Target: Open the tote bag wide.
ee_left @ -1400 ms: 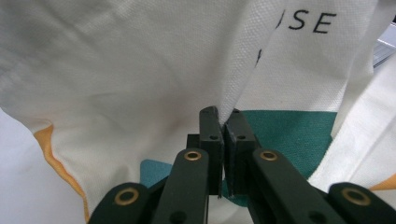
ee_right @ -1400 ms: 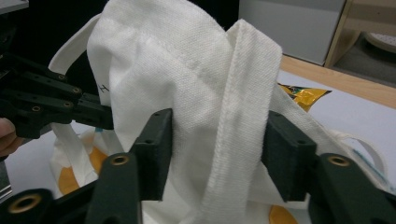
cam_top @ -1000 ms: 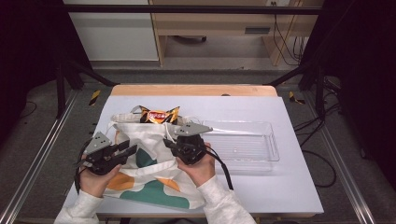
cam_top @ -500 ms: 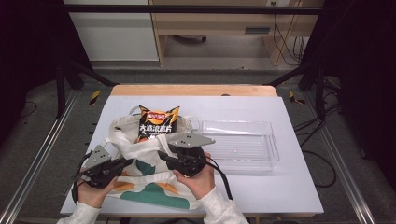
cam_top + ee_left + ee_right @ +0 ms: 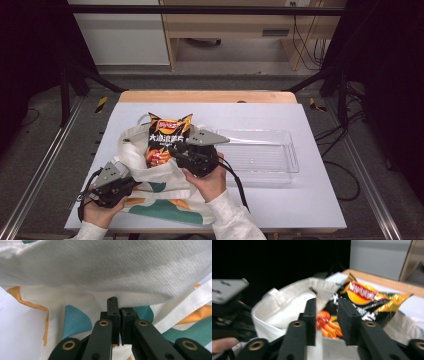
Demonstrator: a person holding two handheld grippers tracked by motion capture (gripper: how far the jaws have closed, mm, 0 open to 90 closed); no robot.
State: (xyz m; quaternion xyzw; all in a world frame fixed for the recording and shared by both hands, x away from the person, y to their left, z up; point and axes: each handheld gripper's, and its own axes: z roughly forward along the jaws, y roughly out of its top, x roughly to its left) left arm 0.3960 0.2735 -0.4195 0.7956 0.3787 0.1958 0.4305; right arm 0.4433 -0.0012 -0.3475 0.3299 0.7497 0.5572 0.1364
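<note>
High view, looking down on your table: a soft cream canvas tote bag (image 5: 165, 195), printed with teal and orange shapes, lies crumpled on the smooth white tabletop (image 5: 310, 200). A glossy, crinkled chip packet (image 5: 165, 137), black and orange with a red logo, juts out of the bag's mouth toward the far side. To the right of the bag sits a clear, rigid plastic tray (image 5: 260, 157), rectangular with rounded corners.

Your left gripper (image 5: 131, 184) is pinched tight on the bag's woven cloth near its near-left edge; the left gripper view shows the fabric (image 5: 105, 272) bunched right over the closed jaws.

Your right gripper (image 5: 326, 315) stands partly open, its jaws having just been closing. A fold of the bag's rim (image 5: 322, 291) sits between them, but you cannot tell whether the pads press it. The packet (image 5: 362, 298) lies just beyond the jaws, on their far right.
</note>
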